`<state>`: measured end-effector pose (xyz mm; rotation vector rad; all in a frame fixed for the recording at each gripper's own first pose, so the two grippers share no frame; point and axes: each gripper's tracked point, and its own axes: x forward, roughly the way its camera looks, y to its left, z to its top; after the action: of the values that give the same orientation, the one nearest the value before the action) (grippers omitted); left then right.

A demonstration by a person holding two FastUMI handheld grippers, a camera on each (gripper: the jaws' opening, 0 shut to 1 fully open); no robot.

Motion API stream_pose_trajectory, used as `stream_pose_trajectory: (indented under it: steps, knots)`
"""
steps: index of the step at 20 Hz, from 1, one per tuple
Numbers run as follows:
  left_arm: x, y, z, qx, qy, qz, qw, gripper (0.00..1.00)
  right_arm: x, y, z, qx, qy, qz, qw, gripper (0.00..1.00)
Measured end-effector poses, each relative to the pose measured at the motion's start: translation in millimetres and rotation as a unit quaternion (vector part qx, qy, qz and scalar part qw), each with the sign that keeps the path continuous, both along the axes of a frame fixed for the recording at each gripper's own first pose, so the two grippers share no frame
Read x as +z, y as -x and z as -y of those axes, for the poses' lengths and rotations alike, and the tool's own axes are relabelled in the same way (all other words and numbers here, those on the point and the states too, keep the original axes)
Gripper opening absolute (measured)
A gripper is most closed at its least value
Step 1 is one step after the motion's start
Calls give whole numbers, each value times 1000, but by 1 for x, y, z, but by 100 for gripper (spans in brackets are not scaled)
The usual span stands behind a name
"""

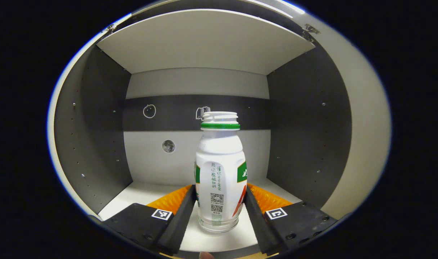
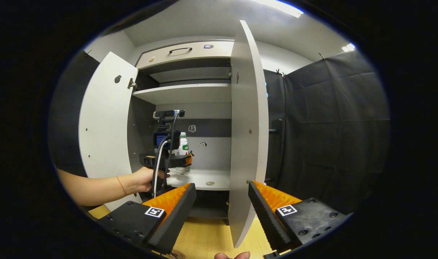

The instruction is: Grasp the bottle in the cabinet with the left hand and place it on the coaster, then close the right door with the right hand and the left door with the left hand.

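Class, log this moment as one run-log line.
left gripper: closing around bottle | right gripper: open, idle | cabinet doors: both open

bottle (image 1: 220,169): glossy plastic | cabinet (image 1: 204,39): matt laminate | table (image 2: 211,239): wood

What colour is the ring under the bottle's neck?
Green, on the white bottle; clearest in the left gripper view.

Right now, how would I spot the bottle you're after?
Look into the open cabinet, at the shelf floor under the upper board. The bottle stands upright there between the left tongs: white, green ring at its neck, no cap.
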<state>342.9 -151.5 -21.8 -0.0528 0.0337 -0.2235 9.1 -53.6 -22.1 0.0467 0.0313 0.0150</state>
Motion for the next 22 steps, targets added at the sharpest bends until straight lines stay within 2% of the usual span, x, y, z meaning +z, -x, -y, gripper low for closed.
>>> stream_pose_trajectory:
  steps: [5,9,12,18,22]
  knots:
    - [8,66,-8,-24,5,17,1000,80,4,21,-1,-14,7,2,1000,97]
    - [-3,123,-16,-28,-9,30,999,79,5,30,-3,-22,-2,-2,1000,97]
    - [-18,169,-18,-31,-12,42,999,80,10,34,-2,-28,10,14,999,97]
    - [-76,247,-16,-14,14,37,999,80,11,36,9,-52,28,37,998,98]
    - [-136,286,-16,-8,9,27,1000,80,1,32,13,-66,31,43,996,98]
